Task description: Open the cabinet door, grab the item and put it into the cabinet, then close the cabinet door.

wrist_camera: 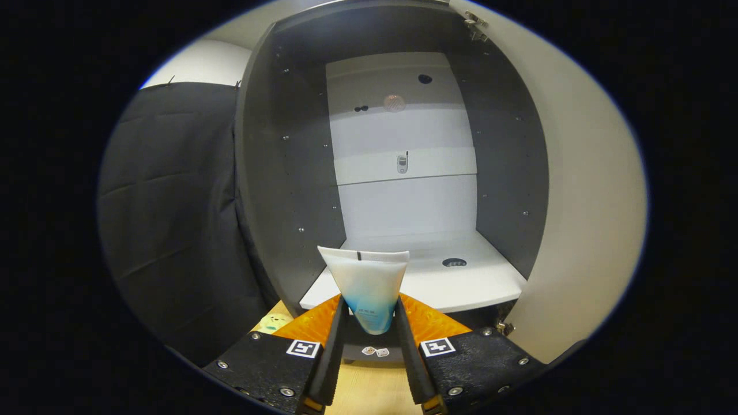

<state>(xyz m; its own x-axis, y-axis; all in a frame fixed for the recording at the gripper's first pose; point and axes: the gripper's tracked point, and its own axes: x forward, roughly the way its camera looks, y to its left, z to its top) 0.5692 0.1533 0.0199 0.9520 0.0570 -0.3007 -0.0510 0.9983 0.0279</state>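
Closest in, the gripper (pixel 369 323) is closed to a narrow gap around a white-and-blue tube (pixel 365 285), both fingers pressing its lower, tapered end so that the flat crimped edge stands up at twelve o'clock from the tips. The tube sits upright and roughly centred between the fingers, which looks like a secure hold, though the grip is low on the body and the wide top could sway. Just beyond the tips lies the front lip of the cabinet's bottom shelf (pixel 461 288), white and bare apart from a small dark round spot at about one o'clock from the tube. The step in hand appears to be carrying the tube inside, so I would travel straight ahead toward twelve o'clock, keep the tube's base above the shelf lip, and set it down well behind the edge, left of that spot. The open cabinet door (pixel 582 207) stands at three o'clock and the dark side wall at ten o'clock; staying centred avoids both. Further back, upper shelves hold a small phone-like object (pixel 402 163).
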